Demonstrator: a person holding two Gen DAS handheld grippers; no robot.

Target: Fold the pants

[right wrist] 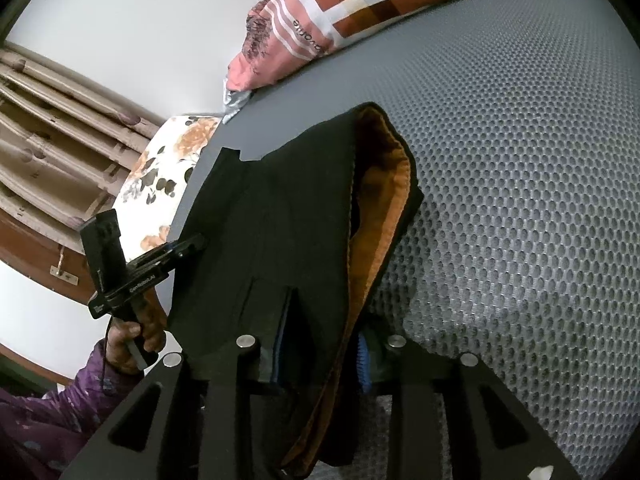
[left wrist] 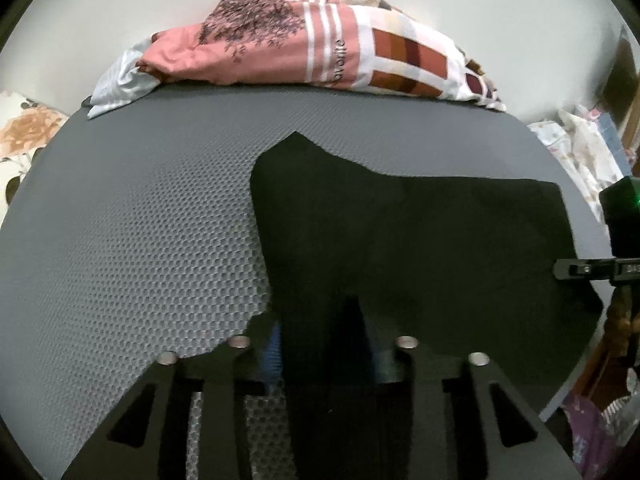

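Note:
The black pants [left wrist: 420, 232] lie on the grey honeycomb mat [left wrist: 132, 240], spread from the middle to the right. My left gripper [left wrist: 324, 344] is shut on the pants' near edge, and the cloth runs between its fingers. My right gripper [right wrist: 320, 348] is shut on the waistband end of the pants [right wrist: 288, 216], where the orange lining [right wrist: 384, 216] shows. The left gripper shows in the right wrist view [right wrist: 192, 246], clamped on the pants' left edge. The right gripper shows in the left wrist view [left wrist: 560, 270] at the pants' right edge.
A pink and checked pillow [left wrist: 320, 52] lies along the mat's far edge. A floral cushion [left wrist: 24, 132] sits past the left edge. Patterned bedding [left wrist: 580, 144] is on the right. Brown curtains [right wrist: 52, 128] hang at the left in the right wrist view.

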